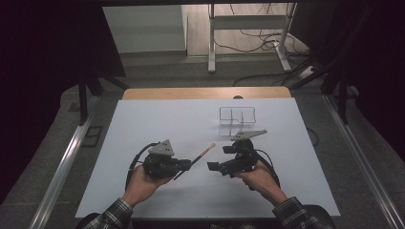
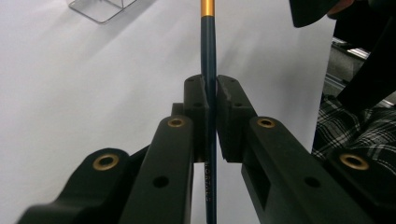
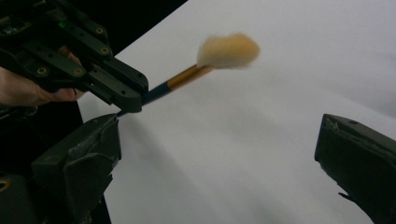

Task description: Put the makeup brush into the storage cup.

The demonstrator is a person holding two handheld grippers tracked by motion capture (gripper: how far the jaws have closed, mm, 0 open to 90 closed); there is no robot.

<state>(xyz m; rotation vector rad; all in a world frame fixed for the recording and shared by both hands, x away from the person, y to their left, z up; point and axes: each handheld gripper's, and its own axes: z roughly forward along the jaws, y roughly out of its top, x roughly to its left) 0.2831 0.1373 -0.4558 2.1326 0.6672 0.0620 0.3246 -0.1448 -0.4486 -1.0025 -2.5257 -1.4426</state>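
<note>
Dark-blue brush: we see a slim makeup brush point(image 1: 197, 159) with a dark-blue handle, gold ferrule and pale fluffy tuft, held above the white counter point(image 1: 157, 124), tuft pointing toward the right gripper.
Left gripper: our left gripper point(image 2: 211, 100) has its jaws closed tight on the handle, low on the stem, so most of the brush sticks out in front of the jaws.
Right gripper: our right gripper point(image 3: 217, 154) has its jaws spread wide with nothing between them; they face the tuft and are near it but apart from it.
Clear organizer: a transparent compartmented plastic box point(image 1: 236, 118) stands farther back on the counter, beyond the right gripper, well apart from the brush.
Step, as we judge it: a hand-over of the brush, or carrying it to the box.
Risk one: the handle is thin and round, so we think it could pivot or slide in the left jaws if nudged.
Risk two: closing the right jaws on the soft tuft instead of the ferrule or handle would crush the bristles and give no firm hold.
Risk three: letting go on the left too early would drop the brush onto the counter.
</note>
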